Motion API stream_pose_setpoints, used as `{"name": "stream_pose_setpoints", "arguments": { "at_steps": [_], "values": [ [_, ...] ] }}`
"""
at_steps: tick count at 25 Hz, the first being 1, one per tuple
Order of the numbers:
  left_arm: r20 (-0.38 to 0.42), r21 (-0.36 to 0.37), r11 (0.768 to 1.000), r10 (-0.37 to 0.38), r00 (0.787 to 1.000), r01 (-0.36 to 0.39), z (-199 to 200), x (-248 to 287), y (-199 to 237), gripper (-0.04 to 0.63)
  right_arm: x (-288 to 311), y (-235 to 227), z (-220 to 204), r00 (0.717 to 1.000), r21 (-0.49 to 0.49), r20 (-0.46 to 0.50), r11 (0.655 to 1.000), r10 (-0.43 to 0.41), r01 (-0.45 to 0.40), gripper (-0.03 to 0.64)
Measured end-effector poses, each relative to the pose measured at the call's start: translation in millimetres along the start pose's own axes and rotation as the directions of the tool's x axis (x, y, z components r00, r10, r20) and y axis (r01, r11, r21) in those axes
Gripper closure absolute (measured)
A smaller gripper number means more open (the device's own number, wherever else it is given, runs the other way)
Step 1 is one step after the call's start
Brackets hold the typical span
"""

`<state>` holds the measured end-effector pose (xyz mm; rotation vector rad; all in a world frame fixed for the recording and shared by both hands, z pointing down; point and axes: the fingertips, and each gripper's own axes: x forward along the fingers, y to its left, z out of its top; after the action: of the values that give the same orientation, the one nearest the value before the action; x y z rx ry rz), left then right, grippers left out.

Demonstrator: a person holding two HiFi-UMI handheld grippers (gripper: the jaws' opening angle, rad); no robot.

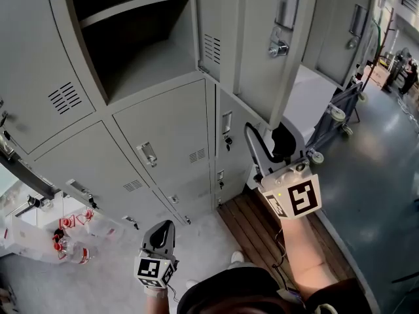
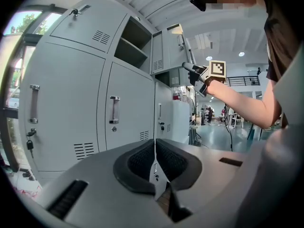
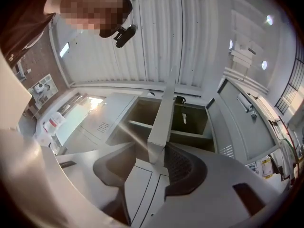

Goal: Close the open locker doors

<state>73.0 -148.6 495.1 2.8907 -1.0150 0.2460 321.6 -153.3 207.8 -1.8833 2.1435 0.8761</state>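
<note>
The grey locker bank (image 1: 163,142) has an open upper compartment (image 1: 137,44) with a shelf in it. Its door (image 1: 262,51) swings out toward me, latch handle (image 1: 278,44) facing right. My right gripper (image 1: 268,139) reaches up to this door's lower edge. In the right gripper view the door (image 3: 161,113) stands edge-on between the jaws of the right gripper (image 3: 147,151), which are apart, with a gap on the left side. A second open door (image 1: 347,31) hangs further right. My left gripper (image 1: 160,231) hangs low, shut and empty (image 2: 154,153).
Closed lockers with handles fill the lower rows (image 2: 114,115). A wooden pallet floor (image 1: 262,234) lies below the right arm. Plastic bottles with red caps (image 1: 69,247) lie at lower left. A wheeled cart (image 1: 337,116) stands right of the lockers, with people (image 1: 402,70) far off.
</note>
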Motion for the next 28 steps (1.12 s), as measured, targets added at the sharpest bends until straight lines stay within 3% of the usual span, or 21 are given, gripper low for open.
{"name": "stream_pose_setpoints", "arguments": {
  "at_steps": [21, 28],
  "values": [
    [-0.009, -0.058, 0.989, 0.136, 0.991, -0.136, -36.1, -143.8, 114.2, 0.568, 81.6, 172.0, 33.8, 0.991, -0.016, 0.001, 0.991, 0.133, -0.133, 0.407],
    [-0.024, -0.067, 0.979, 0.192, 0.981, -0.193, -47.2, -175.3, 142.6, 0.569, 122.0, 207.2, 26.4, 0.984, 0.045, 0.01, 0.983, 0.18, -0.18, 0.403]
  ]
}}
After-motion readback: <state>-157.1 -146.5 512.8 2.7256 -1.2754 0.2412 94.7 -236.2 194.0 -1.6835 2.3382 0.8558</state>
